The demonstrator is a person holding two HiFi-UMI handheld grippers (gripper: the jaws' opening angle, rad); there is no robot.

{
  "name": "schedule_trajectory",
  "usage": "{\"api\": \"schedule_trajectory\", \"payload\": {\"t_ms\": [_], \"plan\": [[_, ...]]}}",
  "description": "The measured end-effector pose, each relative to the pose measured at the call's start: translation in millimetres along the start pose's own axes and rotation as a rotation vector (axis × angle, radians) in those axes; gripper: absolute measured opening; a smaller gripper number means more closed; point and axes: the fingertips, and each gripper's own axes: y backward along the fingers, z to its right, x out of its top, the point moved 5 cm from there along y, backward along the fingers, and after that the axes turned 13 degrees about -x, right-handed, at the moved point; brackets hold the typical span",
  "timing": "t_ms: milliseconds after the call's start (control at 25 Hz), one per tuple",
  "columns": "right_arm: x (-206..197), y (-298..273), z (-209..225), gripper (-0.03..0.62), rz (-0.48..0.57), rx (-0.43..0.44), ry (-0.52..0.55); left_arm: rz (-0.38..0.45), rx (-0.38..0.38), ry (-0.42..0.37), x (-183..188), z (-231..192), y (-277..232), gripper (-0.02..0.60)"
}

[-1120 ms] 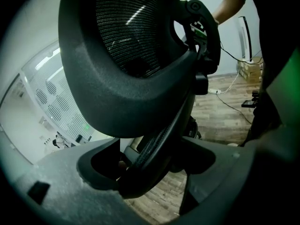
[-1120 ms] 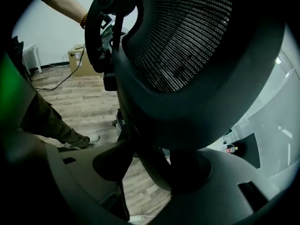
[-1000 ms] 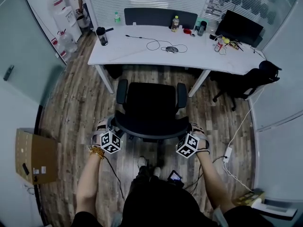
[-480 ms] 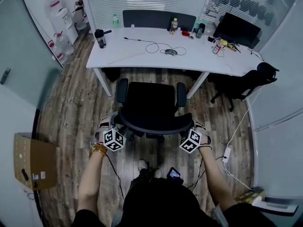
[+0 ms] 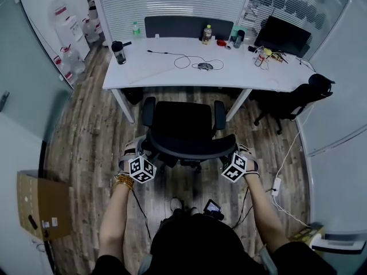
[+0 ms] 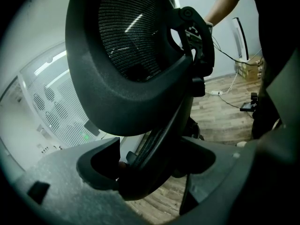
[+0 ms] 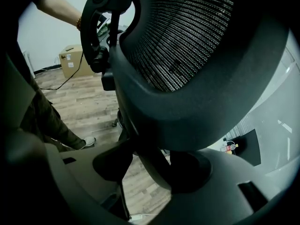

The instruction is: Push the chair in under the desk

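Head view looks down on one black mesh-backed chair (image 5: pixel 183 125) standing on the wood floor in front of the single white desk (image 5: pixel 160 73). Its seat faces the desk and its two armrests end just short of the desk's front edge, between the desk's legs, so the seat is not under the top. The person stands behind the backrest with both arms out.

The left gripper (image 5: pixel 143 158) is at the backrest's left end and the right gripper (image 5: pixel 232 158) at its right end. Each carries one cube with square black-and-white markers; these are patterns, not lettering. In the left gripper view, the two jaws are closed onto the backrest's dark rim, which fills the gap between them, with the mesh panel above. The right gripper view shows the same hold on the opposite rim.

On the desk stand two plastic bottles (image 5: pixel 206 33), one dark flask (image 5: pixel 117 51), one dark cup (image 5: pixel 238 38), one mouse (image 5: pixel 203 66) with its looping cable, and one monitor (image 5: pixel 281 36). The bottles' labels are too small to read. A second chair (image 5: pixel 298 99) stands at the desk's right end. One cardboard box (image 5: pixel 43 205) sits on the floor at the left, its white sticker illegible.
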Motion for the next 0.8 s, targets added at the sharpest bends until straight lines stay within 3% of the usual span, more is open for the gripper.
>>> {"api": "schedule_trajectory", "payload": {"t_ms": [800], "plan": [[18.4, -24.9, 18.4, 0.250, -0.027, -0.002, -0.018, 0.014, 0.009, 0.003, -5.5, -38.9, -18.2, 0.397]]}}
